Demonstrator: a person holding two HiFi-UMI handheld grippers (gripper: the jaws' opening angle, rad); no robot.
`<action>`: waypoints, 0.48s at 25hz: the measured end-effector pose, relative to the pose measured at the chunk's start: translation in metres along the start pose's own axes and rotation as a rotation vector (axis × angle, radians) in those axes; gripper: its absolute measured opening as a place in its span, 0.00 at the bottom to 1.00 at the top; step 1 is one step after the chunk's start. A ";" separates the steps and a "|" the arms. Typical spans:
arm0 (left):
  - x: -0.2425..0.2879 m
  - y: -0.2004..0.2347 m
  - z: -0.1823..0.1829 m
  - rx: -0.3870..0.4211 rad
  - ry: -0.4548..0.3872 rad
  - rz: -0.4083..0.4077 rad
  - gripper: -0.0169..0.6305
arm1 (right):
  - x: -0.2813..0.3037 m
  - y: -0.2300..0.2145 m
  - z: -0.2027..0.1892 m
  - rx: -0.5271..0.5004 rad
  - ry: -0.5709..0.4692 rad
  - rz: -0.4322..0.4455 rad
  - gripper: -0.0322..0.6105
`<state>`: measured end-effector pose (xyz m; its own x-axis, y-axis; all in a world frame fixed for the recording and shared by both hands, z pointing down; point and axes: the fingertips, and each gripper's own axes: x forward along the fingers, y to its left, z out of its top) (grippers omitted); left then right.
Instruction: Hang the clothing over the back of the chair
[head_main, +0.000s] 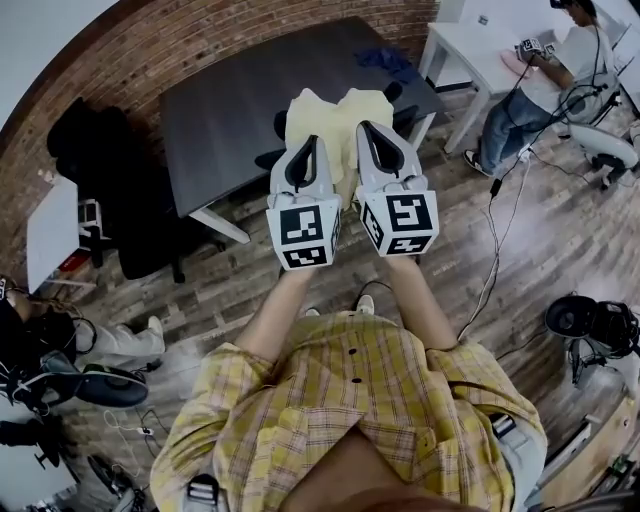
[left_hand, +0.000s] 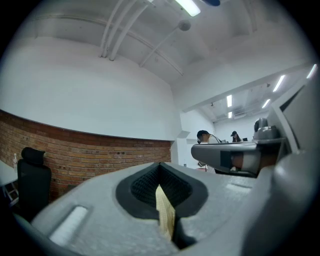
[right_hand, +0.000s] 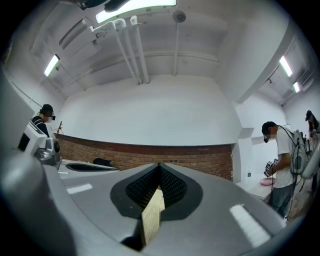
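1. Wood-plank floor (head_main: 230, 290), matt grey-brown; red-brick wall (head_main: 150, 50) curves along top of head view, white plaster above it in both gripper views.
2. Far left: small white table (head_main: 48, 235). Beside it a bulky black office chair (head_main: 110, 190), rounded back.
3. Centre bkgd: dark table (head_main: 230, 110), flat matt rectangular top on white legs. Crumpled blue cloth (head_main: 385, 60) lies at its far right corner.
4. Left gripper (head_main: 314, 142): smooth grey plastic shell, tapered, black ribbed pads, cube w/ square black-and-white markers at rear. Jaws pressed together, pinching a thin fold of the clothing (head_main: 335, 125). Left gripper view shows the fold as a pale, finely woven strip standing edge-on between the pads.
5. Clothing: pale yellow, soft, crumpled, two rounded lobes at top. Held up in air by both grippers, in front of dark table's near edge.
6. Black chair parts (head_main: 403, 118) show either side of clothing; contact btw. clothing and chair cannot be told.
7. Right gripper (head_main: 363, 126): same build, just beside left one, near-parallel. Jaws closed on another fold of the clothing, seen in right gripper view as a cream, waffle-textured strip.
8. Foreground: wearer's yellow plaid shirt (head_main: 350, 400), forearms reaching to both grippers.
9. Right bkgd: white desk (head_main: 470, 45); a seated person (head_main: 520, 110) in jeans beside it, cables trailing on floor.
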<state>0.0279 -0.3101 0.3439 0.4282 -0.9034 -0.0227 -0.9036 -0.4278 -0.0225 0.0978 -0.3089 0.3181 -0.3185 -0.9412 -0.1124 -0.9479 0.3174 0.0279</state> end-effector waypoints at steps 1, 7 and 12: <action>-0.001 -0.001 -0.002 0.007 0.001 -0.002 0.03 | -0.001 0.001 -0.002 0.000 0.004 0.000 0.05; -0.016 -0.010 -0.016 -0.011 0.014 -0.012 0.03 | -0.020 0.004 -0.015 0.003 0.015 -0.018 0.05; -0.028 -0.013 -0.023 -0.020 0.010 -0.015 0.03 | -0.033 0.013 -0.026 0.011 0.021 -0.019 0.05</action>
<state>0.0276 -0.2798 0.3679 0.4419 -0.8970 -0.0120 -0.8971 -0.4419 -0.0029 0.0956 -0.2761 0.3476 -0.3009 -0.9492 -0.0916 -0.9536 0.3009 0.0146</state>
